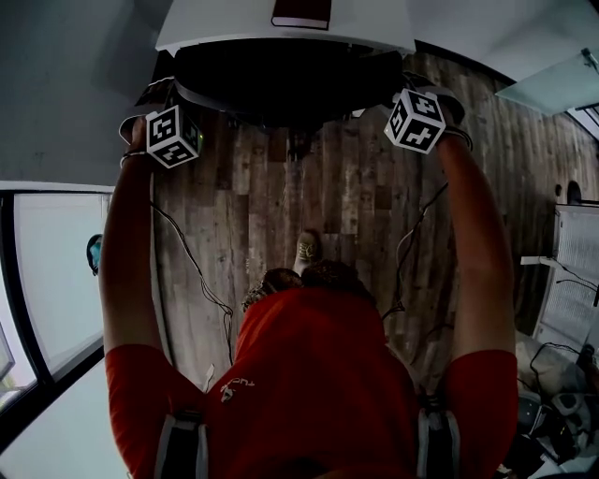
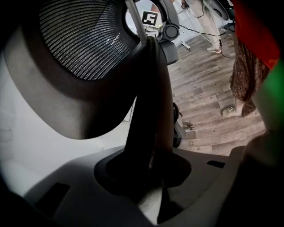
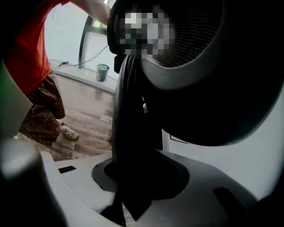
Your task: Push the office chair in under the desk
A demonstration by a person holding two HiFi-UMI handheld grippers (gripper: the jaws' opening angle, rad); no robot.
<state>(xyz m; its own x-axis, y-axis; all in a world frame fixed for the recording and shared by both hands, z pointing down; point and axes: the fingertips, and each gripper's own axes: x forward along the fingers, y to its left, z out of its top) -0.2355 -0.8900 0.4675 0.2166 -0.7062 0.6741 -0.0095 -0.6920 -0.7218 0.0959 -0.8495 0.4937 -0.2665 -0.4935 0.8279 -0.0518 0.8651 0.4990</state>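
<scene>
**A:** What is the layout, biggest things first?

**B:** A brown wooden plank floor (image 1: 318, 187) fills the middle, and a white tabletop (image 1: 234, 28) stands at its far side. The black, mesh-backed office chair (image 1: 281, 79) sits at the tabletop's front edge, with its back at or just under that edge. I judge it nearly or fully pushed in.

**A:** Why are both arms out straight?

**B:** Probably to drive the chair evenly. The left gripper (image 2: 153, 177) and the right gripper (image 3: 133, 177) each take one side of the dark, curved back frame (image 2: 148, 111), well apart. That likely keeps the chair from swivelling as it rolls.

**A:** And the jaws?

**B:** Each pair is clamped on that frame. In both gripper views the frame runs straight down between them, so they are neither wide apart nor fully together.

**A:** What can't you make out?

**B:** In the head view the tabletop and the chair's own back hide the seat and base, so how deep the chair sits is a guess. Where the pads meet the frame is lost in shadow. A dark red book (image 1: 301, 14) on the tabletop is cut off by the top edge.
</scene>
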